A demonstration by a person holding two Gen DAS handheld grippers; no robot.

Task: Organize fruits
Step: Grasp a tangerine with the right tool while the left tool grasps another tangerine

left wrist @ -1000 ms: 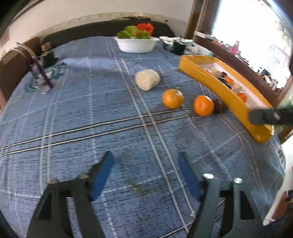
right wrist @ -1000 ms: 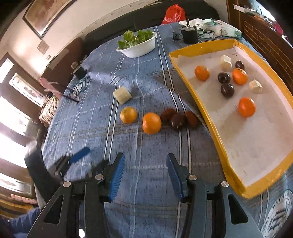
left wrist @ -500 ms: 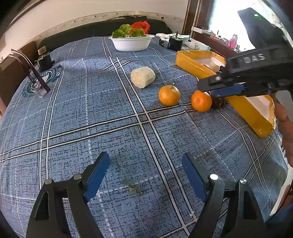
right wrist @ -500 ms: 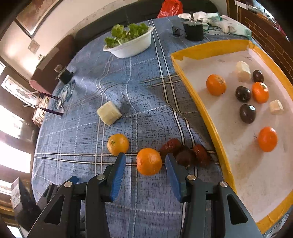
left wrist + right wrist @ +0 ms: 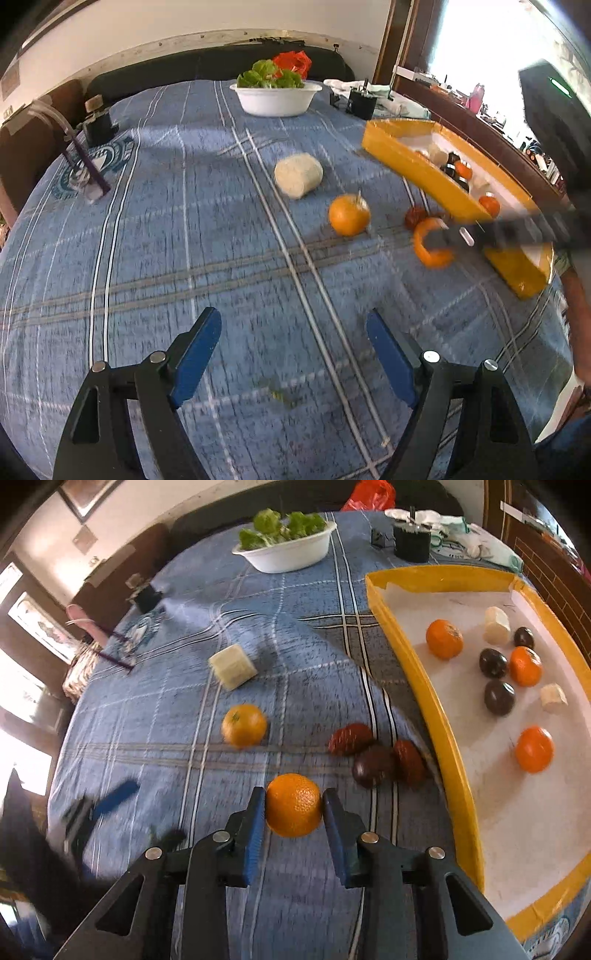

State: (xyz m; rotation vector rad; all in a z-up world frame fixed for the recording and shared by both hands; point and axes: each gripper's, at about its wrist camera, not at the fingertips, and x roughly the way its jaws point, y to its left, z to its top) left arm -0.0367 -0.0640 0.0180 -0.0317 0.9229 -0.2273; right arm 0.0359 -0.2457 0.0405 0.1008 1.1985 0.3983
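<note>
My right gripper (image 5: 293,806) has its blue pads on both sides of an orange (image 5: 293,805) on the blue checked cloth; it also shows in the left wrist view (image 5: 430,242), partly behind the right gripper's finger. A second orange (image 5: 243,725) lies to the left, with three dark red fruits (image 5: 375,755) beside the yellow tray (image 5: 439,716). The tray holds several oranges, dark fruits and pale chunks. A pale chunk (image 5: 232,666) lies further back. My left gripper (image 5: 293,356) is open and empty above the cloth.
A white bowl of greens (image 5: 286,548) stands at the back. A black holder (image 5: 412,541) and a red bag (image 5: 367,494) are behind the tray. A purple stick and dark items (image 5: 86,162) lie at the far left.
My right gripper has moved forward and down around the nearer orange and narrowed onto it. My left gripper has stayed open and shifted only slightly.
</note>
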